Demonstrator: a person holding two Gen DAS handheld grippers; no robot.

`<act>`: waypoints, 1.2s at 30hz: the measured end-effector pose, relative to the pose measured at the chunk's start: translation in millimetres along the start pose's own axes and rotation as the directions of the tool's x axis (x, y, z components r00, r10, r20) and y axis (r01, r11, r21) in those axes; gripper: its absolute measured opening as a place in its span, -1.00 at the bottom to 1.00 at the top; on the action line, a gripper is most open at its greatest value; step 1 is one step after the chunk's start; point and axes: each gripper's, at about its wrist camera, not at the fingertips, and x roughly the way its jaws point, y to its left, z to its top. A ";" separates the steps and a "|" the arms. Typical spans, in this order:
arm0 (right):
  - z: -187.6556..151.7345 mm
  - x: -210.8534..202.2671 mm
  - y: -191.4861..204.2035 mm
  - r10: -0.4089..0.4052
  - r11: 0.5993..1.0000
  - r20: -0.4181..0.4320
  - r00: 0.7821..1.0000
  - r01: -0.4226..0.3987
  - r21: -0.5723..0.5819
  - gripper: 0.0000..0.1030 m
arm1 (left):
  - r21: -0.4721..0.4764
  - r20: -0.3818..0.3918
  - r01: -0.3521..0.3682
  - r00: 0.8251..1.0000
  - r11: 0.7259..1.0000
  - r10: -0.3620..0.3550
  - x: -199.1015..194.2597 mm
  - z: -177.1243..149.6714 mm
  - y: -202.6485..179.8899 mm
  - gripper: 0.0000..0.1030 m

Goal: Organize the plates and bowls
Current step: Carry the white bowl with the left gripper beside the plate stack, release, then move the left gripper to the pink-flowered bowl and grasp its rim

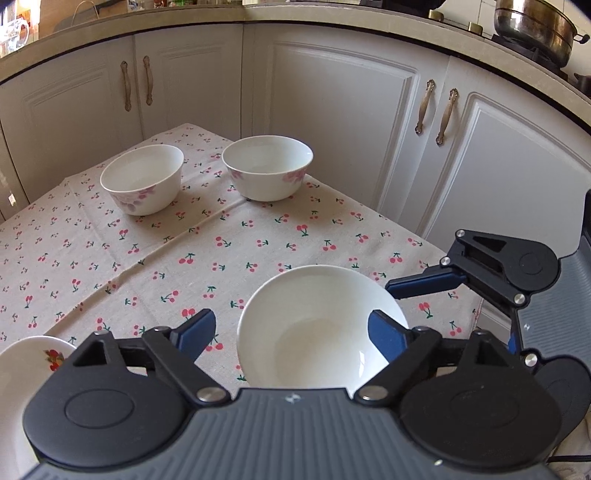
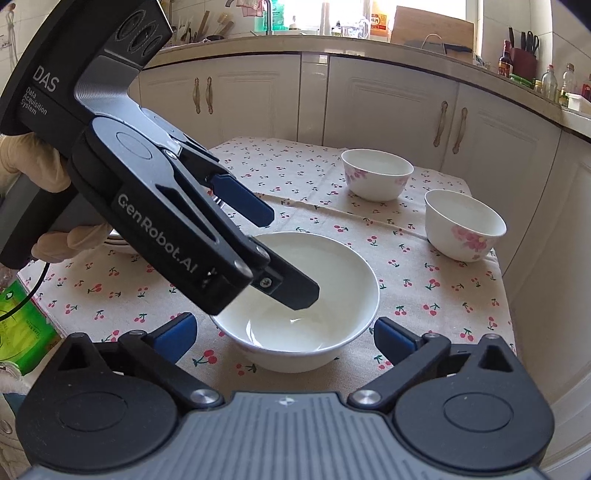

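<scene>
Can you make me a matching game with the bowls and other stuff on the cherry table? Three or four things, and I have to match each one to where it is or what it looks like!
Things:
1. plain white bowl
2. two flowered bowls
3. steel pot
4. tablecloth

Descriptions:
A. up on the counter
B. printed with red cherries
C. near table edge, one finger of the left gripper inside it
D. side by side at the far end of the table, pink flowers on their sides

Pairs: 1-C, 2-D, 3-A, 4-B
</scene>
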 end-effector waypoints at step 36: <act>28.0 41.4 -153.4 -0.137 0.990 0.041 0.990 0.138 -0.012 1.00 | 0.066 -0.042 -0.014 0.999 0.998 0.016 95.0 135.8 27.0 0.81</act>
